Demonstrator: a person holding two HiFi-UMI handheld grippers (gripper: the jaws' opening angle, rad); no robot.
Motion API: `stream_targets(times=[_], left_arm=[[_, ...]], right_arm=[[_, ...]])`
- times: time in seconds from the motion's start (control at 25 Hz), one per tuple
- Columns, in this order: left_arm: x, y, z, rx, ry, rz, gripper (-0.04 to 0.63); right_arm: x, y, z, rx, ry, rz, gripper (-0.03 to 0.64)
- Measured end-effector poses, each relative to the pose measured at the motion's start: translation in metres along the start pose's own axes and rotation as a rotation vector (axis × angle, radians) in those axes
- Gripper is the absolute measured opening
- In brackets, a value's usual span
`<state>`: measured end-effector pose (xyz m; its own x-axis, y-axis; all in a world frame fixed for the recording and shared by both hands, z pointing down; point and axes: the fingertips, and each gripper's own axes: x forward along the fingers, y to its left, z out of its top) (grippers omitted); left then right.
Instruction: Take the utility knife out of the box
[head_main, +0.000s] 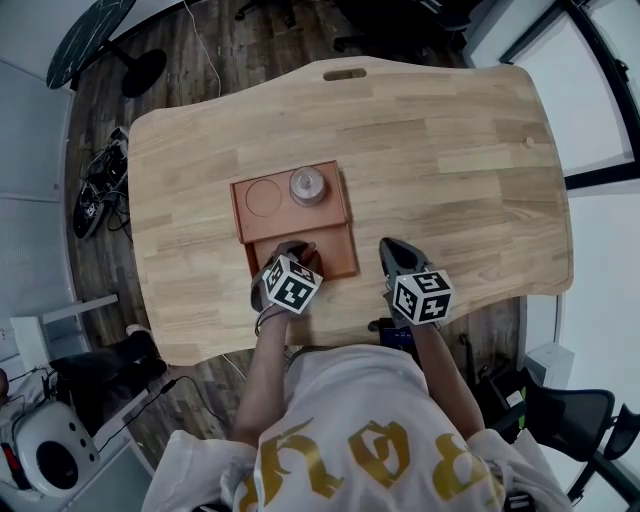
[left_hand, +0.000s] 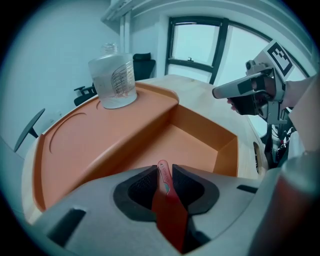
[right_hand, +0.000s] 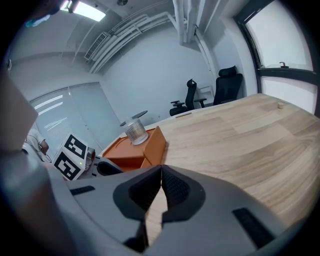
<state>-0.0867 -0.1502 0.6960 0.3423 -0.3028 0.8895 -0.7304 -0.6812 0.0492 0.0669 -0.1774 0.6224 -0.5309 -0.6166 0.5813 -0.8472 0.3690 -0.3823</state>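
The red knife (left_hand: 169, 212) is gripped edge-on between the pads of the left claw (head_main: 293, 252). This claw is tilted down over the near, sunken compartment of the orange box (head_main: 338, 258). Whether the knife is clear of the compartment's floor cannot be told. A clear jar (head_main: 308, 185) is set upright on the box's raised far half, beside a round recess (head_main: 265, 197). The right claw (right_hand: 160, 172) is closed on nothing and is held just right of the box, over the near edge of the bench (head_main: 450, 150).
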Motion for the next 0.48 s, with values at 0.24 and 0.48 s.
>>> stream_targets(times=[0.24, 0.48], left_arm=[[-0.0012, 0.0011, 0.0, 0.006, 0.008, -0.005, 0.072], [-0.0004, 0.0009, 0.0012, 0.014, 0.012, 0.002, 0.06]], right_arm=[[-0.0042, 0.0037, 0.0008, 0.014, -0.011, 0.002, 0.012], [-0.0071, 0.0016, 0.0023, 0.024, -0.02, -0.001, 0.012]])
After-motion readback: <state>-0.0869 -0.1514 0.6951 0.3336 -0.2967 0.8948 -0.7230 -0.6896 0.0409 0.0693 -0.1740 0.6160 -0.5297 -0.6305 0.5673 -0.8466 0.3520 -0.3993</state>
